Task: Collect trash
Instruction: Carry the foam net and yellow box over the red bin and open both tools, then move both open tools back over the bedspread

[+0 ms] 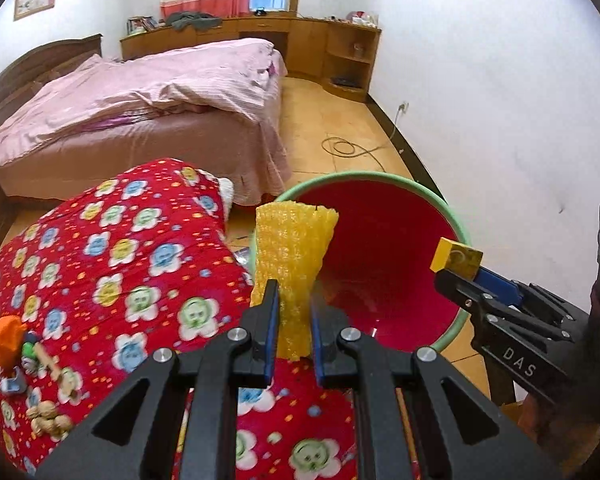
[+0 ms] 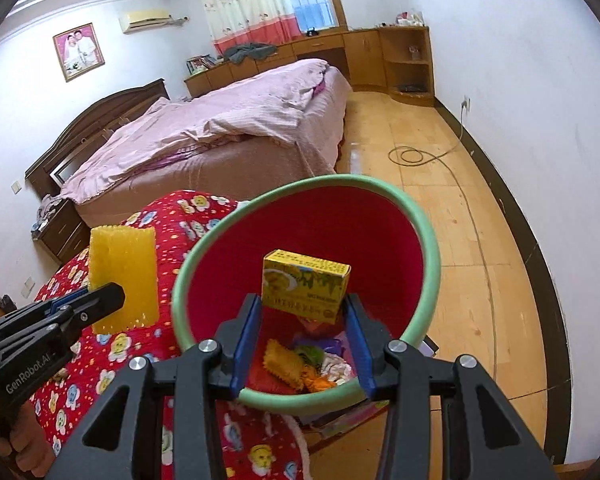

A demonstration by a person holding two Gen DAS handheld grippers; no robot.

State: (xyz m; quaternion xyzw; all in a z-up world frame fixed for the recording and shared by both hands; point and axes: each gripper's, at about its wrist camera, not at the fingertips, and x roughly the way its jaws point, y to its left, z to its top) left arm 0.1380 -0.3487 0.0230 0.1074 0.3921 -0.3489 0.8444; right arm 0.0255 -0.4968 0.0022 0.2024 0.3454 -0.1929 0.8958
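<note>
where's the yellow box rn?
Clamped in the right gripper, the yellow box hangs over the red bin; in the left wrist view it is at right, by the bin's rim.

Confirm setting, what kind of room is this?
A home bedroom, most likely: a bed with a rumpled pink cover, a curtained window, and a wall air conditioner above wooden cabinets.

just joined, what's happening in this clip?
Trash pickup in a bedroom. A person works two handheld grippers. The left gripper is shut on a yellow foam sheet, held beside the red bin. The right gripper holds a small yellow box over the bin's mouth. Some scraps already lie inside; neither item is dropped yet.
</note>
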